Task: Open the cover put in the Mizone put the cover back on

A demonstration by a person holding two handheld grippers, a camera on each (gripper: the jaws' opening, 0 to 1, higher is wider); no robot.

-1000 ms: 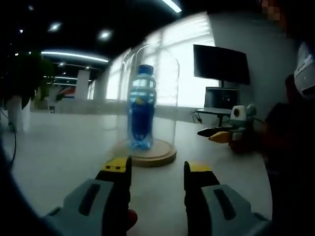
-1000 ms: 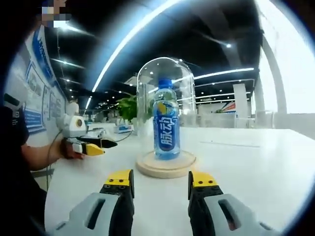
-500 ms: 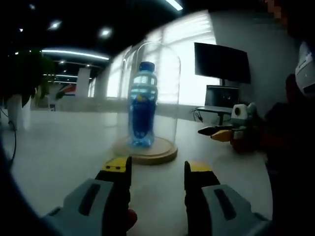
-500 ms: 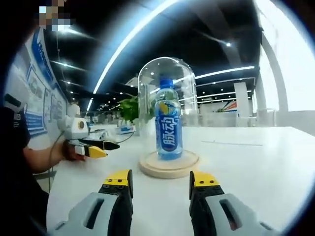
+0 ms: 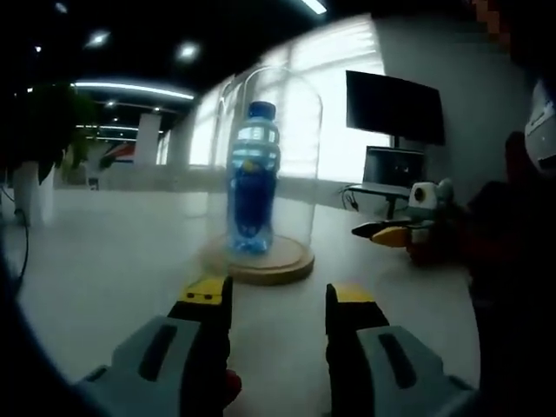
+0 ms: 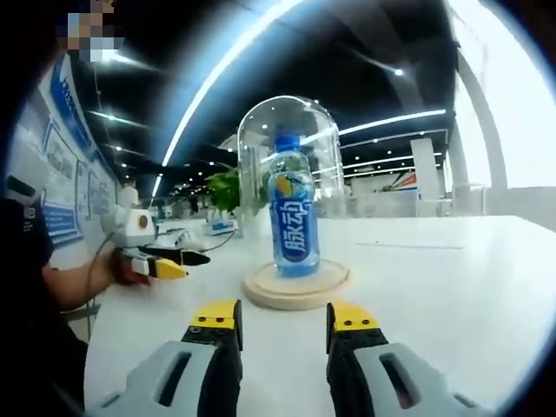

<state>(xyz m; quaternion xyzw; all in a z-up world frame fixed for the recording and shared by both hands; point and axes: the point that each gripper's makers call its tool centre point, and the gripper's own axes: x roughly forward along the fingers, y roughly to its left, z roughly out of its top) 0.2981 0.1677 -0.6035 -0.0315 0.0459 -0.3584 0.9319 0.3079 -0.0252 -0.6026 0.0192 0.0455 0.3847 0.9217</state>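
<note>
Room: open office with long ceiling strip lights, bright windows, a leafy plant [image 6: 228, 188] in the distance and a dark monitor [image 5: 395, 108] on a stand.
Surface: wide white table [image 6: 452, 278], bare around the display stand.
Mizone bottle: blue bottle [image 6: 293, 207] with a blue cap, standing upright in the middle of a round wooden base [image 6: 296, 286]; also seen in the left gripper view [image 5: 253, 178].
Cover: clear glass dome [image 6: 289, 122] sitting down over the bottle, its lower edge resting on the wooden base, so the bottle is enclosed and the closing step looks done.
Left gripper: left gripper [image 5: 272, 300] has yellow-tipped jaws parted with nothing between them, held low over the table, pointing at the dome but well short of it. In the right gripper view it appears at the left [image 6: 165, 261], held by a person's hand.
Right gripper: right gripper [image 6: 284, 316] also has its jaws spread and empty, aimed at the base from the opposite side, not touching it.
Why placed so: both tools seem backed off, facing the dome from either side, likely because the cover is seated and needs no holding.
Risk: the glass dome would tip or slide if bumped.
</note>
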